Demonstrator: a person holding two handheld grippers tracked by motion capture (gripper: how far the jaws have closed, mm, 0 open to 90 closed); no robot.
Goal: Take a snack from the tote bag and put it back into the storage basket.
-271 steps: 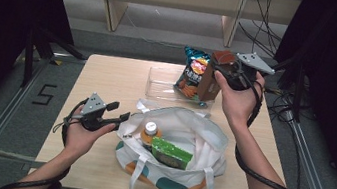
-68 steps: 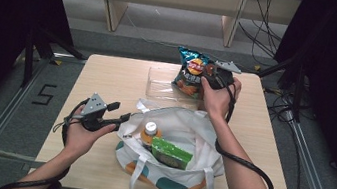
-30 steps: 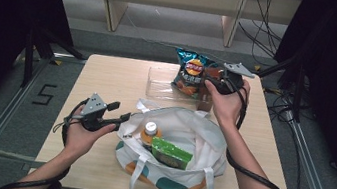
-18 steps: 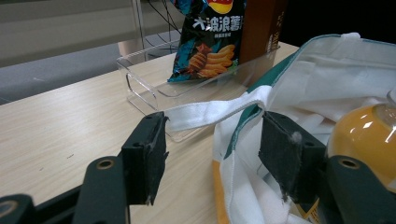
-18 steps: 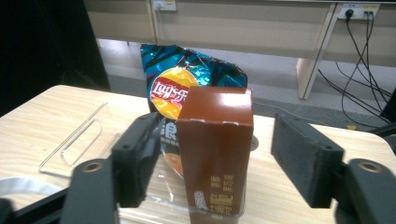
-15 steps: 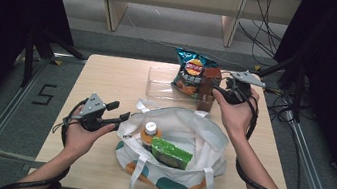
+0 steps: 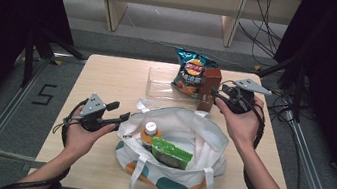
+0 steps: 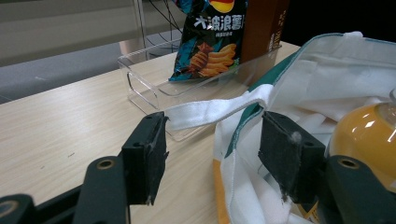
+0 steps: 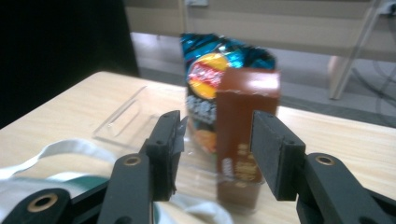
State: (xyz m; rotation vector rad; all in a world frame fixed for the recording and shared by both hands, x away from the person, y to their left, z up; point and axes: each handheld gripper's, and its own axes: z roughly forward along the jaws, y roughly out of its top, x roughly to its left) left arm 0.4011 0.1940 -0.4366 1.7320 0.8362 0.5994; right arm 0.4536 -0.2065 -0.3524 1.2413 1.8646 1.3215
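1. The desk (image 7: pixel 108 80) carries a white tote bag (image 7: pixel 184 142) and a clear tray (image 7: pixel 163 84).
2. The brown box (image 7: pixel 210 88) stands upright in the tray beside the chip bag (image 7: pixel 189 72).
3. The right gripper (image 7: pixel 217 97) has its jaws wide, just clear of the box.
4. The left gripper (image 8: pixel 212 140), jaws wide, frames the tote's strap (image 8: pixel 210 111).

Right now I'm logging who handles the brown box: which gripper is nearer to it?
Right. The right gripper is open just beside the brown box, jaws facing it. The left gripper is across the table by the tote bag.
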